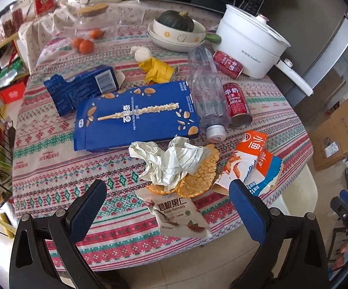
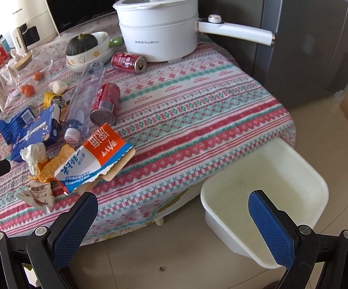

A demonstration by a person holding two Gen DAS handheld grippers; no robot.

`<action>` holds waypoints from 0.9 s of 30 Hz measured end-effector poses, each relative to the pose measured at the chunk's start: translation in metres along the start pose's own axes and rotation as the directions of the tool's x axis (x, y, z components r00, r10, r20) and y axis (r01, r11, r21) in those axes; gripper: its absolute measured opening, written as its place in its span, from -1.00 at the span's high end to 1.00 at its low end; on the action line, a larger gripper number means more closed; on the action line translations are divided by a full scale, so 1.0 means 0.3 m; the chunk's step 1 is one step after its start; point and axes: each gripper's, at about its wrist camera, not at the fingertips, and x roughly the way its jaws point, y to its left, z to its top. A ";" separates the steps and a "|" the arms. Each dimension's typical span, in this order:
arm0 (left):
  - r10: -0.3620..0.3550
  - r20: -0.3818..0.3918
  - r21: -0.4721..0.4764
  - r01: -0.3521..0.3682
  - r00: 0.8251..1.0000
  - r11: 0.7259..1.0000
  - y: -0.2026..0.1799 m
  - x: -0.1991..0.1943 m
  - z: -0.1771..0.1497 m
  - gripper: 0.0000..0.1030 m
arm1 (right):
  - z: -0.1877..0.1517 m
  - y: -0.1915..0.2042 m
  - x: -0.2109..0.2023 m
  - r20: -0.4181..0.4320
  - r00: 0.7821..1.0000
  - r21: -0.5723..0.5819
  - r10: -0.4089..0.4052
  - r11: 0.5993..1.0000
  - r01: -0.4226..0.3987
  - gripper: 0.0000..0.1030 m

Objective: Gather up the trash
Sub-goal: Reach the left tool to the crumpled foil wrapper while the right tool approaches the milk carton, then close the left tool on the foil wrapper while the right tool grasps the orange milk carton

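From my left wrist, my left gripper (image 1: 168,193) hangs over the near edge of the desk (image 1: 53,175) with its fingers (image 1: 87,207) spread wide and holding nothing. Between them lies the pecan packet (image 1: 181,216); just beyond it are the crumpled paper (image 1: 171,161) and crackers (image 1: 198,175). The torn orange carton (image 1: 251,159) sits just past my right-hand finger. Farther ahead lie the blue snack box (image 1: 138,118), clear bottle (image 1: 207,91) and two red cans (image 1: 236,103).

From my right wrist, my right gripper (image 2: 174,214) is also wide open and empty. The white bin (image 2: 265,202) stands on the floor beside the right-hand finger; the orange carton (image 2: 97,156) lies beyond the left-hand one.
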 end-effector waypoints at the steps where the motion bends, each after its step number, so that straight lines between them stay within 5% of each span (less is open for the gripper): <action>1: -0.022 -0.016 -0.009 0.022 1.000 1.000 0.004 0.023 0.012 -0.95 | 0.003 0.000 0.027 -0.003 1.000 -0.006 -0.004 1.000 0.004 -1.00; 5: -0.051 -0.041 -0.001 0.051 0.998 0.999 -0.026 0.085 0.053 -0.85 | 0.000 -0.006 0.160 -0.139 0.990 0.007 0.015 1.000 -0.015 -0.99; 10: 0.007 -0.059 0.029 -0.005 0.998 1.000 -0.072 0.159 0.083 -0.57 | 0.061 0.023 0.212 -0.142 0.989 0.021 0.049 0.999 -0.046 -0.99; 17: -0.033 -0.059 0.002 0.033 0.998 0.999 -0.044 0.182 0.096 0.35 | 0.104 0.082 0.288 -0.157 0.985 0.066 0.072 0.996 -0.062 -0.99; 27: -0.133 0.064 0.022 0.132 0.989 0.991 -0.018 0.003 0.084 0.49 | 0.116 0.138 0.341 -0.147 0.983 0.120 0.112 0.988 -0.095 -0.99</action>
